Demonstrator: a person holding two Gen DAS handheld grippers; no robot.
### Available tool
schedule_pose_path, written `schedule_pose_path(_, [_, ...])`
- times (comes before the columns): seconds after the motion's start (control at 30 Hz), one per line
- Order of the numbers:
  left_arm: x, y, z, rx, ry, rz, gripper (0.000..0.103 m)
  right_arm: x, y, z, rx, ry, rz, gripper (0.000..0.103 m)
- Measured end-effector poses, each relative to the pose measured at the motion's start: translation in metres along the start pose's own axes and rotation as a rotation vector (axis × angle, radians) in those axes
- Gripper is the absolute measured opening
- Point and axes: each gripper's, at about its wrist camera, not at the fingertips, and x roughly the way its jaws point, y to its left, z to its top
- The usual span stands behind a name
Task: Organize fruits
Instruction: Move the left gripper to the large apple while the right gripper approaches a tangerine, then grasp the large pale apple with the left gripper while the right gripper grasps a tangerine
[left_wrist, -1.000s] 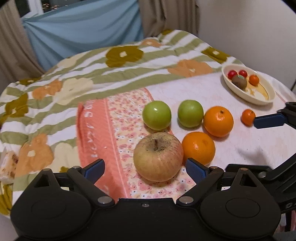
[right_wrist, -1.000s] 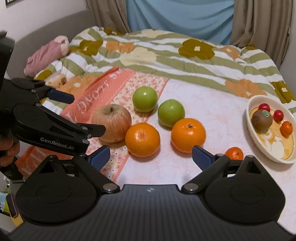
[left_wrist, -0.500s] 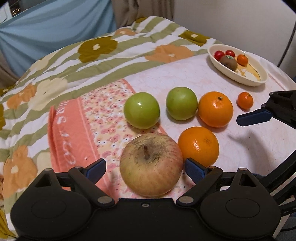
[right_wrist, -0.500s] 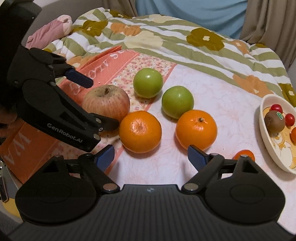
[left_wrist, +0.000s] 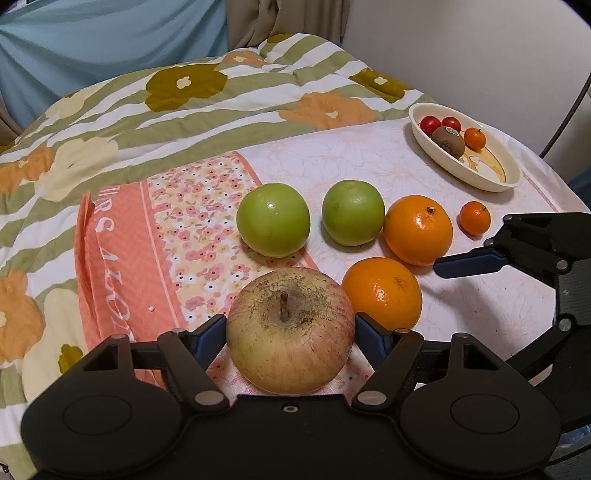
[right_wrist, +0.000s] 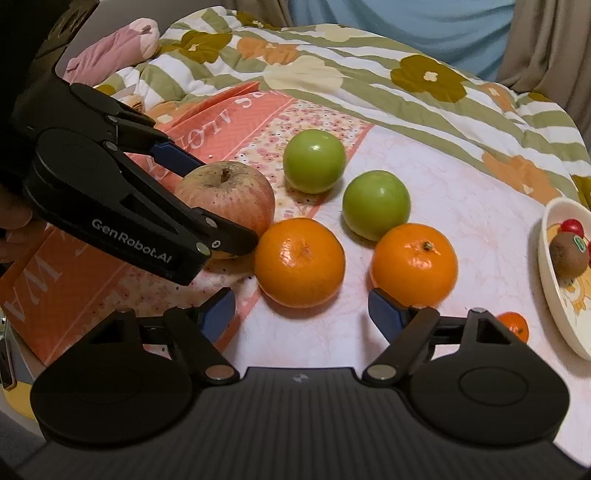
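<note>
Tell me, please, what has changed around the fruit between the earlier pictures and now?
The left gripper has come down around the russet apple; its jaws have just been closing and now sit against the apple's sides. The right gripper has come down toward the near orange, jaws just closing, still clear of it. The green apples and the dish lie unchanged.

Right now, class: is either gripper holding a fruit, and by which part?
The left gripper has just closed on the russet apple, pads at its two sides. The right gripper is open and holds nothing.
</note>
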Motion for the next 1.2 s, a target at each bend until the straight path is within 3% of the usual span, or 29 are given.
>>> schedule_pose_path(0.23, [-0.004,0.002,-0.003,-0.027,0.001,0.005,0.078,0.013,0.001,0.005,-0.029,0.007,0.013,0.08])
schedule_pose_path(0.8, [-0.015,0.004,-0.019,-0.037,0.0,0.047,0.078,0.026,0.009,0.011,-0.085,-0.024,0.02,0.074])
schedule_pose_path(1.2, [-0.033,0.0,-0.023,-0.062,-0.05,0.079,0.078,0.002,0.007,0.006,-0.03,-0.071,-0.006,0.074])
